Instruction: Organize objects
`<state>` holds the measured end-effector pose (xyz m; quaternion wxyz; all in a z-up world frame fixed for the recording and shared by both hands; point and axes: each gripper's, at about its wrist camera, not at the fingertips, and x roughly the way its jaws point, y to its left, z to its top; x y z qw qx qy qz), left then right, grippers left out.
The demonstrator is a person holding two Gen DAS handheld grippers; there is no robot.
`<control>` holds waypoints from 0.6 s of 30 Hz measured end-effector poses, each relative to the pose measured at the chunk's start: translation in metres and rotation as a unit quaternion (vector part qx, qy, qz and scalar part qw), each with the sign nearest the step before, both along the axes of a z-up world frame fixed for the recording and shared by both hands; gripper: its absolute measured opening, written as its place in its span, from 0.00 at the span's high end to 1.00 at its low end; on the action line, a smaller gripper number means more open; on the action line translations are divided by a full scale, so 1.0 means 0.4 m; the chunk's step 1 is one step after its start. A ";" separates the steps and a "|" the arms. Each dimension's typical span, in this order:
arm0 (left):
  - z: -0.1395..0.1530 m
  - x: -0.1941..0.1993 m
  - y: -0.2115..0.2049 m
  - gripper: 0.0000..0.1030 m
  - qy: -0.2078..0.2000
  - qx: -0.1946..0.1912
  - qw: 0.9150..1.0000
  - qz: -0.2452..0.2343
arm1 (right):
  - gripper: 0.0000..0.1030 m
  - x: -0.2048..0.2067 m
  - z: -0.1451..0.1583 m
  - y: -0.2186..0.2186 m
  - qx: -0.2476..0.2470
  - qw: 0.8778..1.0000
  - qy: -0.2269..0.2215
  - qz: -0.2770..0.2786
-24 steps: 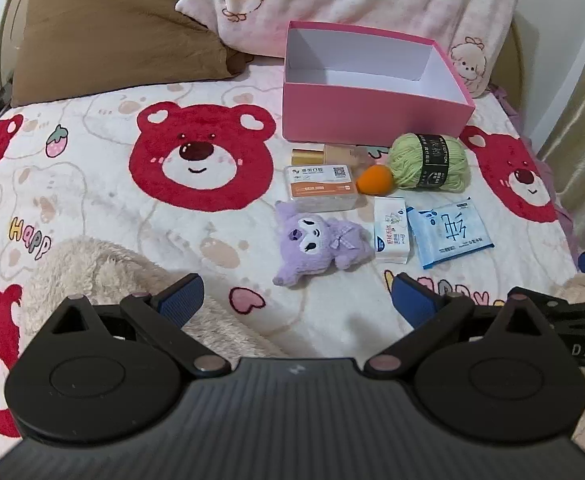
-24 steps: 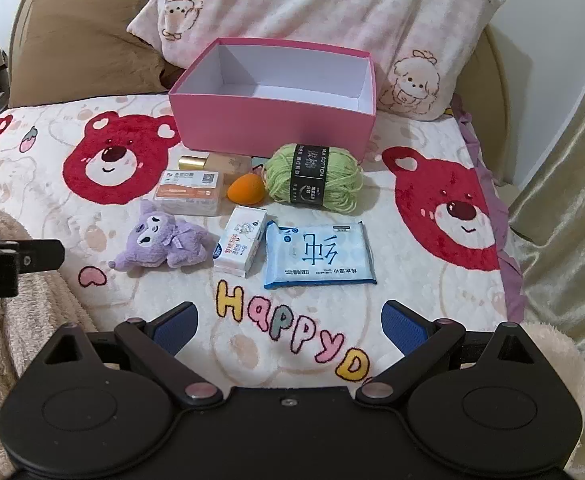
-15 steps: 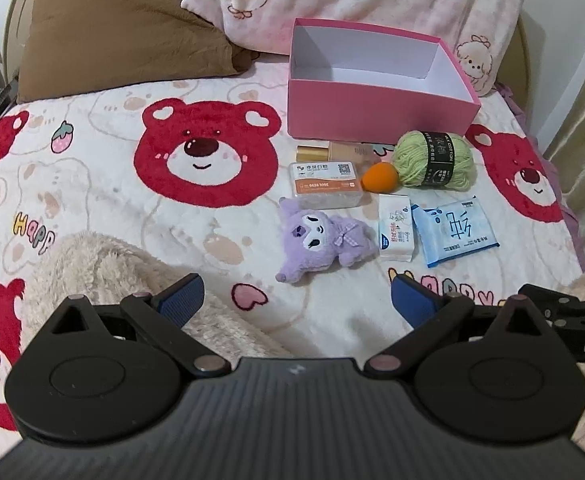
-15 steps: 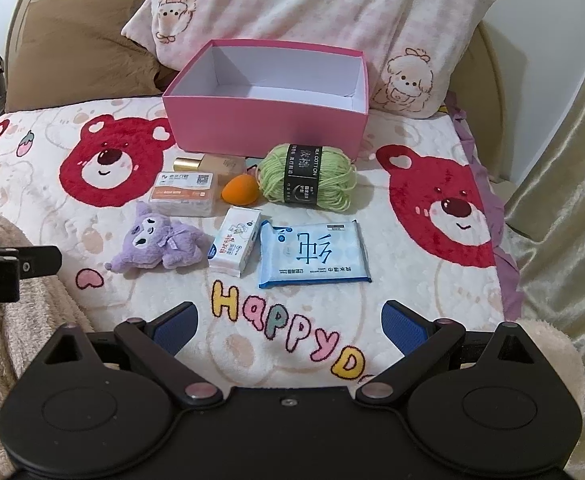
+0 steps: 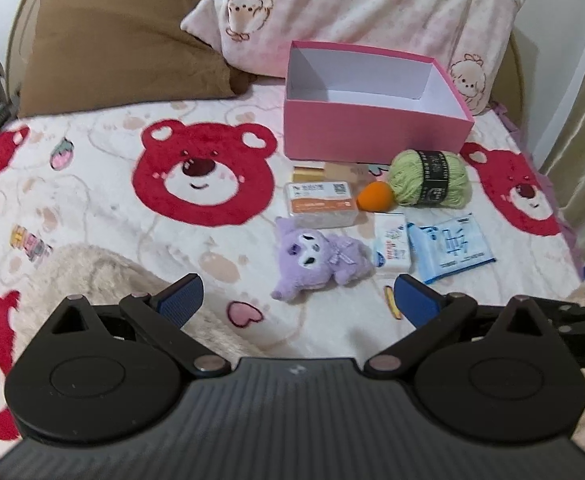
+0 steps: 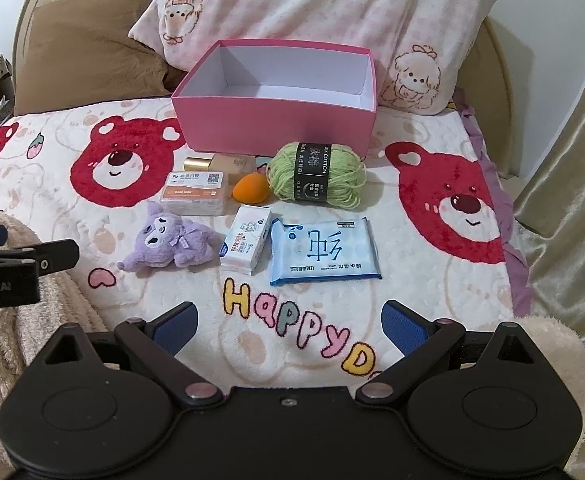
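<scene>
An empty pink box (image 5: 372, 136) (image 6: 276, 128) stands open on the bed. In front of it lie a green yarn ball (image 5: 430, 178) (image 6: 318, 172), an orange sponge (image 5: 374, 197) (image 6: 250, 189), a clear orange-labelled case (image 5: 320, 204) (image 6: 196, 193), a gold-capped tube (image 6: 212, 163), a purple plush (image 5: 318, 256) (image 6: 172, 246), a small white carton (image 5: 391, 246) (image 6: 246, 244) and a blue wipes pack (image 5: 452, 248) (image 6: 324, 251). My left gripper (image 5: 296, 300) is open and empty, just short of the plush. My right gripper (image 6: 288, 322) is open and empty, short of the wipes.
A brown pillow (image 5: 120, 52) and a pink-print pillow (image 6: 332, 12) lean at the headboard behind the box. A fluffy cream blanket (image 5: 104, 280) lies at the near left. A curtain (image 6: 572, 160) hangs past the bed's right edge.
Both grippers have moved slightly forward toward the objects, which appear a little larger and nearer. Nothing on the bed has shifted. Both stay open.
</scene>
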<state>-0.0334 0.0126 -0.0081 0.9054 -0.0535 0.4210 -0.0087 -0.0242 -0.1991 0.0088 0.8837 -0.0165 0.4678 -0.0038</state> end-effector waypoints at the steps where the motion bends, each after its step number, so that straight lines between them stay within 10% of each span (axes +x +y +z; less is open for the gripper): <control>1: -0.001 0.000 0.000 0.00 0.002 -0.004 1.000 -0.001 | 0.03 0.000 0.000 -0.001 -0.001 1.000 0.000 -0.001; 18: 0.000 0.003 0.002 0.00 0.026 -0.022 0.999 -0.006 | 0.03 0.000 -0.004 -0.005 -0.001 1.000 0.002 -0.002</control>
